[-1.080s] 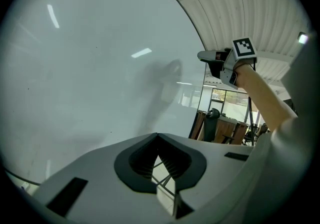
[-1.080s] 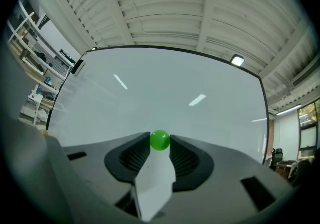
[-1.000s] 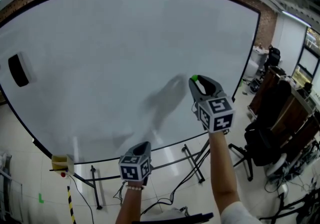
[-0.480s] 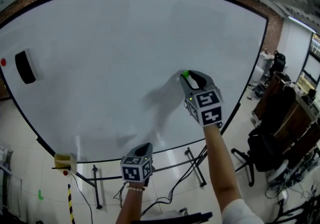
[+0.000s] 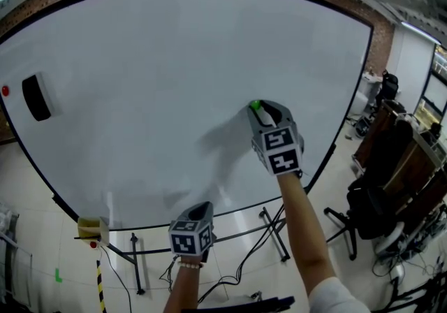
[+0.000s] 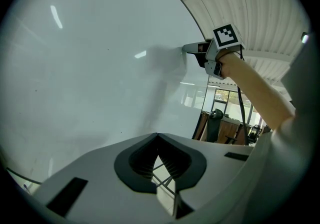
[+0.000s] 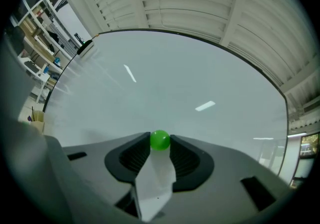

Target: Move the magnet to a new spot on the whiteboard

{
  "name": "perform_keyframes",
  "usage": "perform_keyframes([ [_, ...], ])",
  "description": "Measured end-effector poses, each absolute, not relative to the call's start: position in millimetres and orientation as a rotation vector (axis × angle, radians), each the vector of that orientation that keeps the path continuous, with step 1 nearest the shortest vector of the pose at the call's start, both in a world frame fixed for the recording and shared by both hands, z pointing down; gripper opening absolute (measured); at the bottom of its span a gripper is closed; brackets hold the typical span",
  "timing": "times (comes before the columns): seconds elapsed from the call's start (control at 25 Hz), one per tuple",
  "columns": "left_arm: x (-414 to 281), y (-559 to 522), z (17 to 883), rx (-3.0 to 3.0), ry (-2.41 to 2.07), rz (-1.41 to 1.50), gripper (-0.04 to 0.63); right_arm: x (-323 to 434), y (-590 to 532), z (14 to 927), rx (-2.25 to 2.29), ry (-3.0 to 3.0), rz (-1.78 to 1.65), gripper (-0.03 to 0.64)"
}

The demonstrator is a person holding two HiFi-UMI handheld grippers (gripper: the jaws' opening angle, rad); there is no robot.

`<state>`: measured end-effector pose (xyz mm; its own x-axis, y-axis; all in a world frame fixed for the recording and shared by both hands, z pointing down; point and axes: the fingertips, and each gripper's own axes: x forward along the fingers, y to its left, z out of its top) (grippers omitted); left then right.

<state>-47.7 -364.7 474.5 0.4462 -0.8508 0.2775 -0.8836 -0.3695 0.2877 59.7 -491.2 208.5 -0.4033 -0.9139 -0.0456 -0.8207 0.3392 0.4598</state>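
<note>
Magnet point(image 7: 160, 139): small green ball, pinched between the pad tips of our right gripper point(image 5: 260, 110)
Magnet's place: right of the middle of the whiteboard point(image 5: 160, 53), about halfway up, well apart from its left edge
Contact with the board: the ball sits at the surface or just off it; we cannot tell which
Right gripper: jaws narrowed onto the magnet, one pad on each side of it, pointing at the board with the marker cube turned toward us
Left gripper point(image 6: 157, 135): jaws closed tip to tip with nothing between them, held low at the board's bottom edge, near its middle
Whiteboard: large, white and blank, standing on a black frame
Shadow point(image 5: 223, 140): grey, on the board, to the left of and below the magnet
Eraser point(image 5: 35, 97): black, stuck on the board near its left edge
Red dot point(image 5: 5, 90): small, at the left edge, just beside the eraser
Box point(image 5: 91, 228): small, yellowish, by the board's lower left corner
</note>
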Motion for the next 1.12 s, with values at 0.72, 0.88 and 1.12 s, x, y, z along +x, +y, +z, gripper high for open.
perform_keyframes([
  [0.72, -31.9, -373.7, 477.2, 2.314, -1.474, 0.151, -0.006, 106.5, -458.6, 238.4, 1.579, -2.529, -0.450, 0.136],
  [0.88, -13.2, -379.2, 478.2, 2.313, -1.487, 0.175, -0.007, 145.8, -452.1, 286.4, 1.599, -2.539, -0.277, 0.031],
  [1.12, 32.4, -382.2, 476.0, 2.332, -1.494, 0.193, -0.007, 205.5, -444.9, 382.3, 1.611, -2.513, 0.024, 0.002],
])
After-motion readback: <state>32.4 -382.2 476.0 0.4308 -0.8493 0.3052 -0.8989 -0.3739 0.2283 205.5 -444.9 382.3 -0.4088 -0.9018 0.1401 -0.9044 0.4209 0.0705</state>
